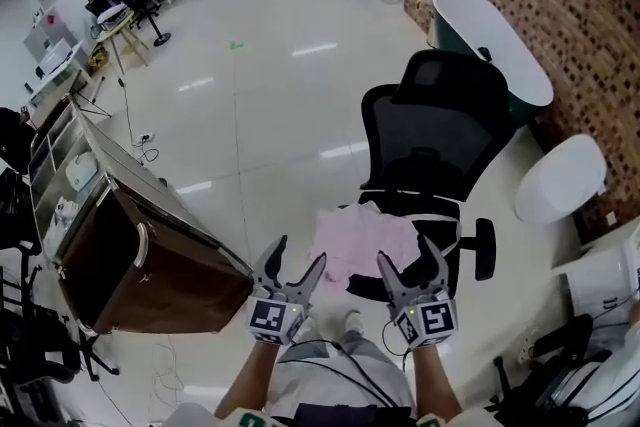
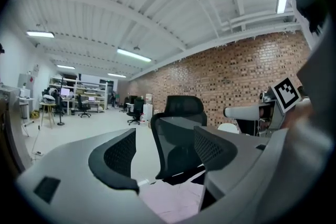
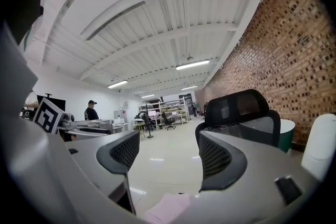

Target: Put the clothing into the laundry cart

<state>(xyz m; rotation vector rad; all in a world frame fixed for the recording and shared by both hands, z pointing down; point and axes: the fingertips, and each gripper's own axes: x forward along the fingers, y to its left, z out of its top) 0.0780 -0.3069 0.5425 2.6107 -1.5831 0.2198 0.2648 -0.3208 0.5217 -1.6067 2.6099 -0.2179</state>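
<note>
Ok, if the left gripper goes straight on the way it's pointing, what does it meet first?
Probably the backrest of the black office chair, which sits centred between the open jaws of the left gripper. The pink clothing lies lower, under that line, though depth is hard to judge.

Couldn't read any text anywhere; only coded square markers [image 1: 268,317] showed, on the left gripper [image 1: 298,252] and right gripper [image 1: 405,252].

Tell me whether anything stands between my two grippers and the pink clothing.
Nothing visible does. The left gripper and the right gripper are open and empty, just short of the pink clothing, with only air between. The black chair rises behind it.
</note>
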